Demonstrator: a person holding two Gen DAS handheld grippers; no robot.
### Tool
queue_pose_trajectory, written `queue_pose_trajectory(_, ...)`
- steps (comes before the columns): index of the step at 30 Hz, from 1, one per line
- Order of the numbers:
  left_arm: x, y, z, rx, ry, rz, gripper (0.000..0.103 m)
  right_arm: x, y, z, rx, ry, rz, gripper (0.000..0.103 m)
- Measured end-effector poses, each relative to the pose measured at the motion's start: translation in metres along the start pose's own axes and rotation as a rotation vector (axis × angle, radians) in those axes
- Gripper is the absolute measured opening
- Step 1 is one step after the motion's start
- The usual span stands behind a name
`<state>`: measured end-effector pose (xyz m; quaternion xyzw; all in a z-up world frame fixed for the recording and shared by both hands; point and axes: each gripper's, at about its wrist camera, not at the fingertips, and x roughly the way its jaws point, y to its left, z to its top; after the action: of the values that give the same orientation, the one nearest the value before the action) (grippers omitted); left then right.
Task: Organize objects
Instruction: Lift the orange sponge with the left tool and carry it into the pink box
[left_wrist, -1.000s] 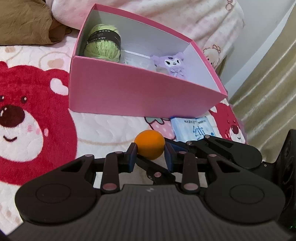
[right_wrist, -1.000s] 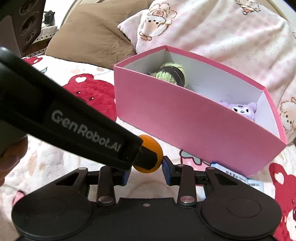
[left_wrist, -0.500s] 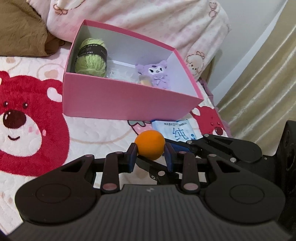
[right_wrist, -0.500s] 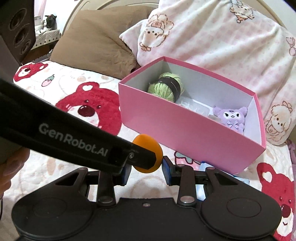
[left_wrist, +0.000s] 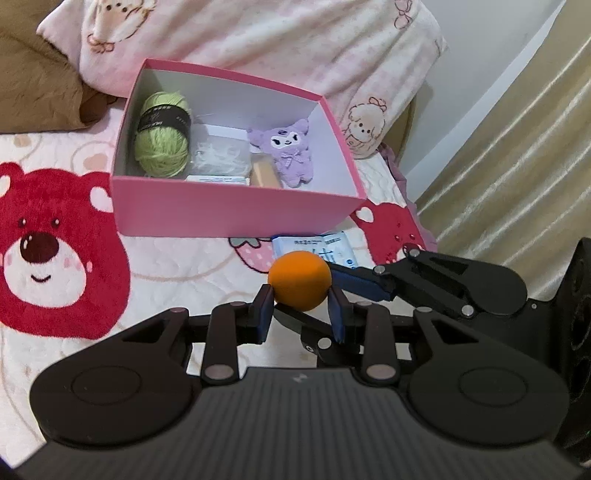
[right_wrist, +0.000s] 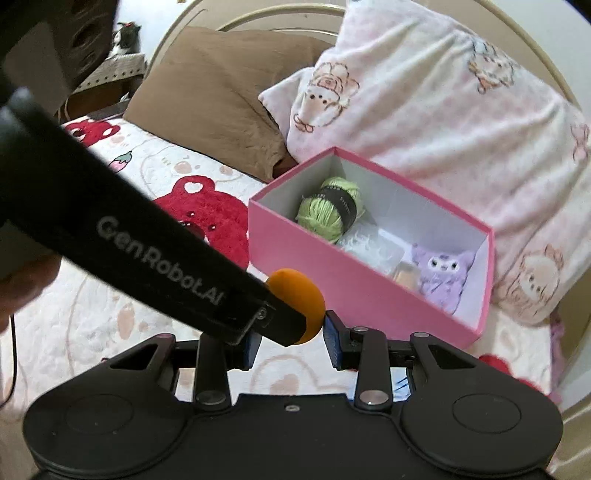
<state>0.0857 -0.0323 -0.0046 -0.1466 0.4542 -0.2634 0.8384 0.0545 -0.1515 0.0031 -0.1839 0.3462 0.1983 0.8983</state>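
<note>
An orange ball (left_wrist: 299, 279) sits between the blue pads of both grippers, held above the bedspread in front of a pink box (left_wrist: 236, 210). My left gripper (left_wrist: 300, 304) is shut on the ball. My right gripper (right_wrist: 290, 332) closes on the same ball (right_wrist: 301, 299) from the other side, with the left gripper's finger crossing in front. The box (right_wrist: 354, 295) holds a green yarn ball (left_wrist: 162, 142), a purple plush (left_wrist: 290, 151), a white packet and a tan block.
A white-blue tissue pack (left_wrist: 317, 245) lies on the bedspread by the box's near right corner. A pink pillow (right_wrist: 443, 110) and a brown pillow (right_wrist: 214, 92) lie behind the box. A curtain (left_wrist: 517, 147) hangs on the right.
Both grippers have risen and pulled back with the ball. The box now looks smaller and lower, and its inside shows more fully.
</note>
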Motion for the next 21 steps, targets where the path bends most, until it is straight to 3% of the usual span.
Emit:
queue_pose_trajectory(4,-0.001,-0.016,0.030,0.000,0.028,0.003,0.030,-0.009,-0.021,0.018,0.004,0.011,0.007,0.040)
queue_pose_trajectory(10,0.002,-0.035,0.071,0.049,-0.003,0.017,0.029,-0.010,-0.060,0.047,0.031,0.023,0.026,0.040)
queue_pose_trajectory(21,0.044,-0.029,0.154,-0.003,0.039,-0.036,0.029,0.029,-0.133,0.083,0.177,0.103,0.067,0.040)
